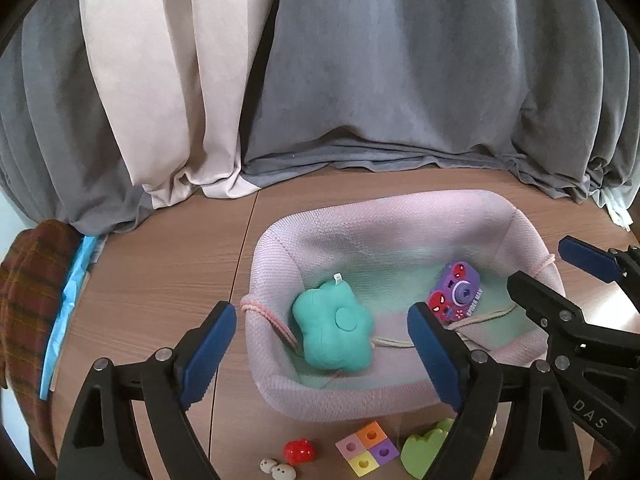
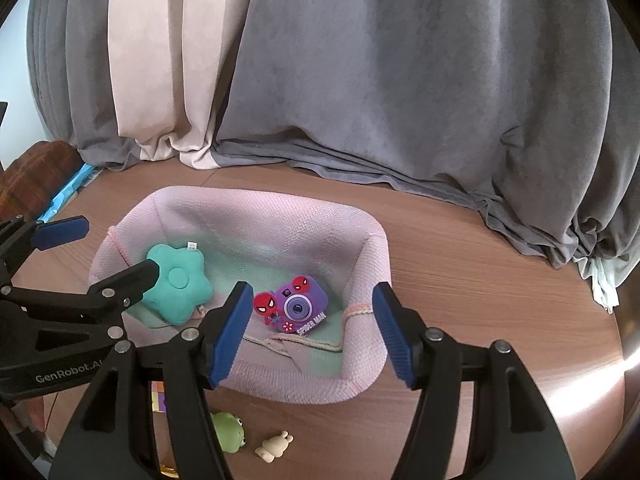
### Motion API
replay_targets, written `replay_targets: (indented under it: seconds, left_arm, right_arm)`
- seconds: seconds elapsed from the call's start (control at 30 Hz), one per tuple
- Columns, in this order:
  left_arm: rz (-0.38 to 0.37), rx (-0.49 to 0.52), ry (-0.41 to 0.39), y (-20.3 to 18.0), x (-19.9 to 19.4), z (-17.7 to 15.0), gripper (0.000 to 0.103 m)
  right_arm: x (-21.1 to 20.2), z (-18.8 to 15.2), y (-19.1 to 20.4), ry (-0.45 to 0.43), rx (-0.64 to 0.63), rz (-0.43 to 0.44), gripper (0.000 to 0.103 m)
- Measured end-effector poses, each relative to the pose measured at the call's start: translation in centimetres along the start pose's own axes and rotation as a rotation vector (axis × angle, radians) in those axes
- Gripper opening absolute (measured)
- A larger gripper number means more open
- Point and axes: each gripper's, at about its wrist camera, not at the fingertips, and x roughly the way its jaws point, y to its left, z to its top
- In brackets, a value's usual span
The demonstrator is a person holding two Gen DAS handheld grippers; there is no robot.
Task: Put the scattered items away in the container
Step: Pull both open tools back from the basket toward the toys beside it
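Pink basket (image 1: pixel 276 240) holds teal plush (image 1: pixel 332 330) and toy camera (image 2: pixel 298 306); my left gripper (image 1: pixel 320 356) and right gripper (image 2: pixel 312 330) both spread apart, empty.

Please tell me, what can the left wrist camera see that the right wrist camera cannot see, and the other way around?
Only the left wrist view shows the red strawberry toy, two small speckled eggs and the whole four-colour square block. Only the right wrist view shows the small beige figure and the green frog's face. Both show the pink basket holding the teal flower plush and the purple toy camera, both open grippers, left gripper and right gripper, and grey curtains.
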Motion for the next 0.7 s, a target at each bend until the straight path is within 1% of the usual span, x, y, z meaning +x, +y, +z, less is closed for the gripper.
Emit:
replay_targets:
  seconds: [0.23, 0.5, 0.7]
  left_arm:
    - [0.005, 0.001, -0.022, 0.1, -2.0, -0.7, 0.086]
    - [0.008, -0.005, -0.026, 0.5, -3.6, -2.3, 0.086]
    - [-0.008, -0.069, -0.029, 1.3, -4.6, -3.6, 0.086]
  right_arm:
    - [-1.8, -0.5, -0.3, -0.02, -0.003, -0.002, 0.069]
    - [-3.3, -1.6, 0.3, -0.024, -0.018, -0.003, 0.071]
    - [-4.0, -2.8, 0.3, -0.017, -0.011, -0.004, 0.072]
